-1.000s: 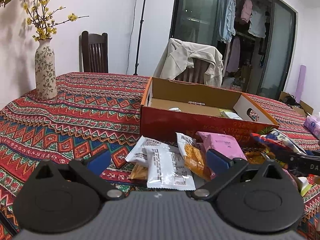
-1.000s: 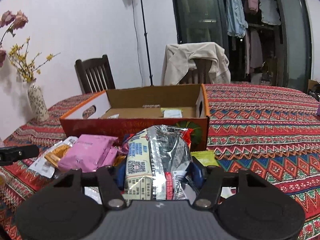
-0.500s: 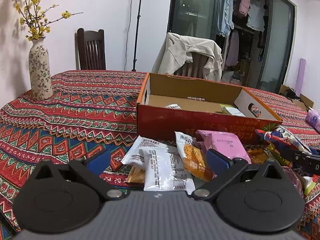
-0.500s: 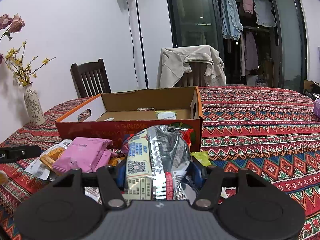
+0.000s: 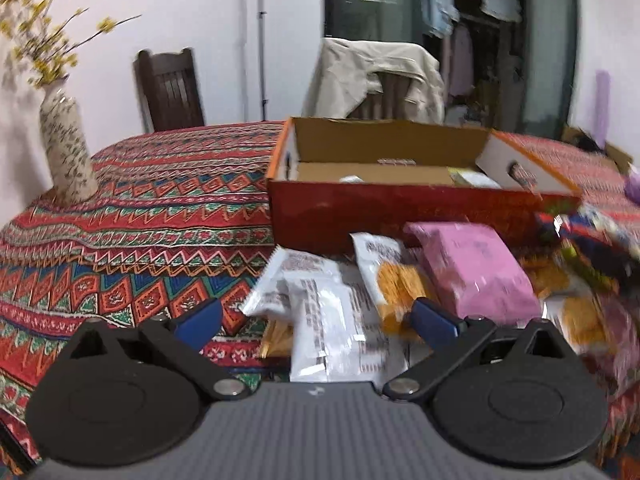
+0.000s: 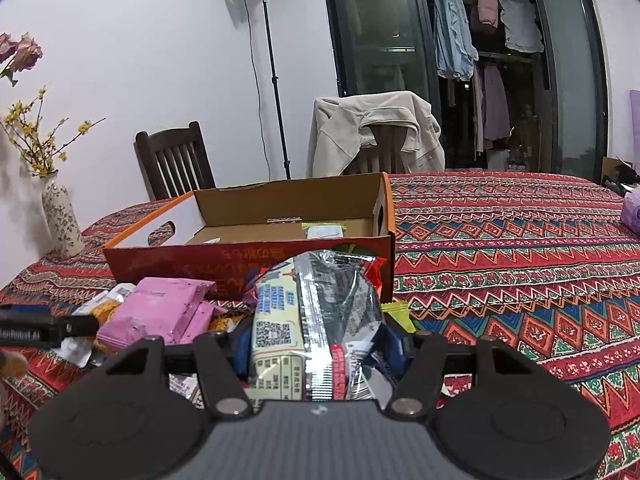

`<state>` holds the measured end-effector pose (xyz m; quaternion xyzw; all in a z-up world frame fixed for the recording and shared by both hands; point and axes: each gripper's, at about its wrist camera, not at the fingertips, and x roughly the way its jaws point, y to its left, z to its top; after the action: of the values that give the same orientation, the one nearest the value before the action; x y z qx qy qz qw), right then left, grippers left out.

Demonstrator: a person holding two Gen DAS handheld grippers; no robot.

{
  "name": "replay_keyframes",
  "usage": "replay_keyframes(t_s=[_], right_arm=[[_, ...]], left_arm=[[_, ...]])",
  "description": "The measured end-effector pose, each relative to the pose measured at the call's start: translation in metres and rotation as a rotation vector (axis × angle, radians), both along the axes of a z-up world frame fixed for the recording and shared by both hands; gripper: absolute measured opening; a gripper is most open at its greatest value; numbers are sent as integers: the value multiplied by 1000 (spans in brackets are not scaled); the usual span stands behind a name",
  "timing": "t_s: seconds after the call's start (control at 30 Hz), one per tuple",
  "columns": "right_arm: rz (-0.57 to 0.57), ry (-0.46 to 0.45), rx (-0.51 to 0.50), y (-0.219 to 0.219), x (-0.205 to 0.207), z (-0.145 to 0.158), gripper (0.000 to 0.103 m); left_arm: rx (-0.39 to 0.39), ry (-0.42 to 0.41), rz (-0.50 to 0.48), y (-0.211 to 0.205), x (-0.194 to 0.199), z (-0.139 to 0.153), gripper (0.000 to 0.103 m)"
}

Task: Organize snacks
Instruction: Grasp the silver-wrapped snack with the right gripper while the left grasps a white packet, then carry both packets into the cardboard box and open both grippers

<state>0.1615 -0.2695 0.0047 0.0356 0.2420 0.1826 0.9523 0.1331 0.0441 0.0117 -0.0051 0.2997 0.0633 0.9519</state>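
A red and orange cardboard box (image 5: 400, 216) (image 6: 248, 264) stands open on the table, a few small packets on its floor. In front of it lies a heap of snacks: white packets (image 5: 328, 320), an orange cracker packet (image 5: 396, 280) and a pink bag (image 5: 476, 268) (image 6: 160, 312). My left gripper (image 5: 316, 320) is open, its blue pads (image 5: 200, 318) on either side of the white packets. My right gripper (image 6: 320, 344) is shut on a silver foil snack bag (image 6: 320, 320) held up in front of the box.
A patterned cloth covers the table (image 6: 520, 260). A flowered vase (image 5: 66, 152) (image 6: 60, 220) stands at the far left. Two chairs (image 6: 176, 160) stand behind the table, one draped with a beige jacket (image 6: 376, 128). A light stand (image 6: 272, 80) rises at the wall. A purple pack (image 6: 632, 216) lies far right.
My left gripper has crept forward and down over the white packets and rolled a little; its view is now blurred. The right gripper has kept still with the foil bag.
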Motion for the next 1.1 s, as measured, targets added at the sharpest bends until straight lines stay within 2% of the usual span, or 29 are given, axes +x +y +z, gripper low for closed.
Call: replay_keyframes(t_s=[0.1, 0.2, 0.27, 0.3, 0.53, 1.1], right_arm=[[-2, 5, 0, 1, 1, -1, 61], [-1, 10, 4, 3, 3, -2, 60], [2, 12, 6, 3, 2, -3, 60], [3, 12, 8, 1, 3, -3, 60], [-1, 18, 15, -1, 5, -4, 61], [5, -2, 11, -2, -2, -1, 61]], left_arm=[[35, 15, -30, -6, -1, -5, 98], [33, 43, -15, -7, 9, -9, 76], [13, 39, -8, -5, 13, -10, 70], [11, 35, -4, -5, 13, -9, 61], [-17, 10, 15, 3, 4, -6, 59], [-47, -154, 70, 24, -35, 37, 59]])
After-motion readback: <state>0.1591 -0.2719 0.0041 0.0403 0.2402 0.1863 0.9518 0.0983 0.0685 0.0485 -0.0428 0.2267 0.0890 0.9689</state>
